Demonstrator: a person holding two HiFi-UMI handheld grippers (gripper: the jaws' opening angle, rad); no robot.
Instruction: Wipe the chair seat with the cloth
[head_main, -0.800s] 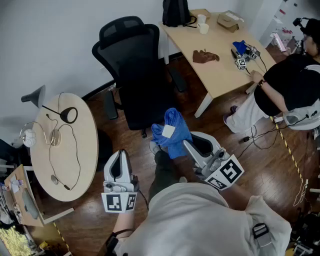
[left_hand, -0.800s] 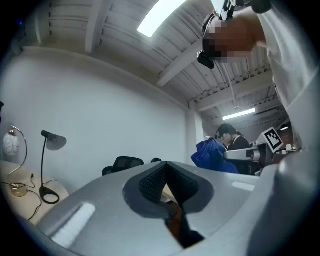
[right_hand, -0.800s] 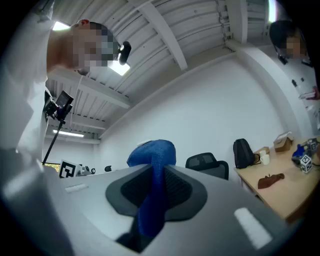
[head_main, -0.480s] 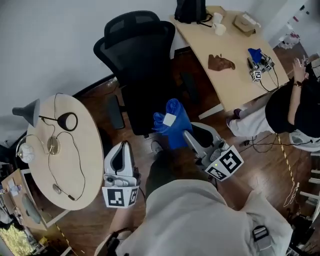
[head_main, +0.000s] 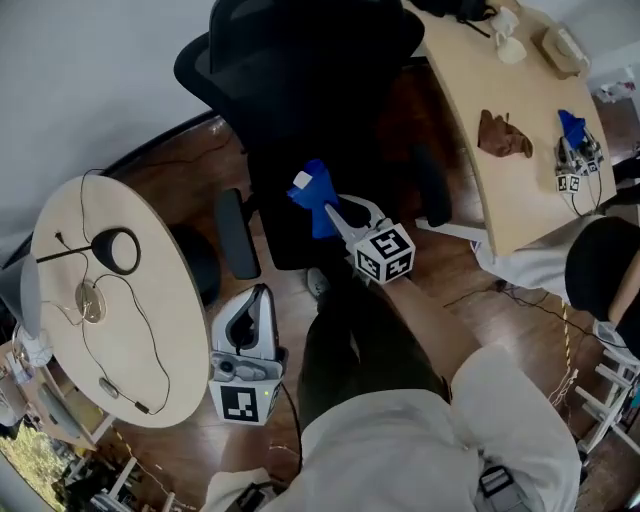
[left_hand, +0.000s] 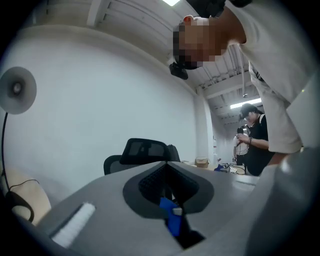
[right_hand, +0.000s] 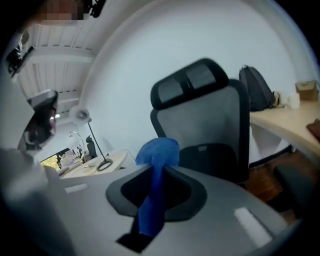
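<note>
Right gripper (head_main: 333, 205) fingers clamp the blue cloth (head_main: 312, 187) above the black chair seat (head_main: 285, 235); contact unclear. Left gripper (head_main: 259, 296) fingers closed, empty, beside the round surface (head_main: 165, 300).

Chair (head_main: 300, 90): backrest top cut off by upper edge in head view; seat one dark mass, outline not separable. Cloth (head_main: 313, 188) and right gripper (head_main: 328, 205) cover seat middle; jaw tips buried in cloth there. Desk (head_main: 520, 190) right of chair: far end cut off, small items on it too small to name. Second person (head_main: 605, 270) right of chair, cut by edge. From left gripper (left_hand: 167, 165): chair seat hidden behind closed jaws, only scrap of cloth shows.
</note>
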